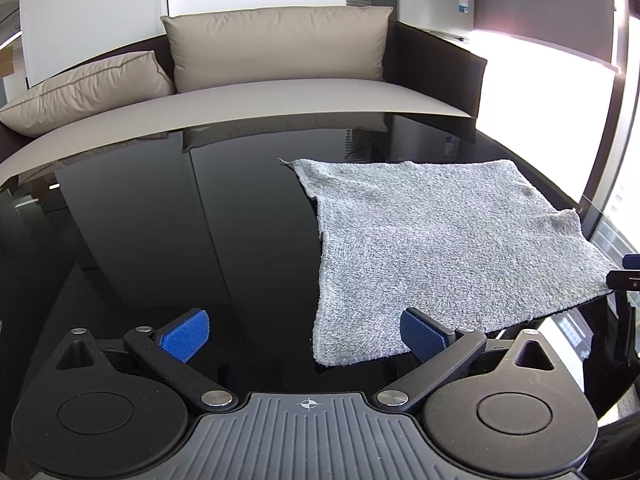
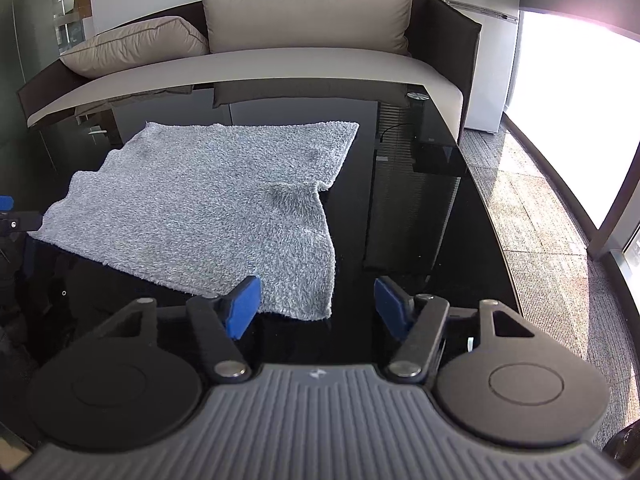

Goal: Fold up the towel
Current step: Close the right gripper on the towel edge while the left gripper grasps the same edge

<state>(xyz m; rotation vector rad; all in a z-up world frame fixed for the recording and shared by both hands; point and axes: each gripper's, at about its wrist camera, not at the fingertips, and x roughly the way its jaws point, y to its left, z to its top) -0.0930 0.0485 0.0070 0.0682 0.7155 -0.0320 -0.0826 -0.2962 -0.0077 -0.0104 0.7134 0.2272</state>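
A glossy black table (image 1: 168, 216) carries the fluffy grey square towel (image 1: 436, 248), spread flat. The left gripper (image 1: 304, 334) is spread wide, its right pad beside the towel's near corner; the right gripper (image 2: 316, 306), also released, straddles another near corner, grasping nothing.

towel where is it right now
The grey towel lies spread flat on the glossy black table, in front of the beige sofa, with its near corners just ahead of the open left claw and right claw.
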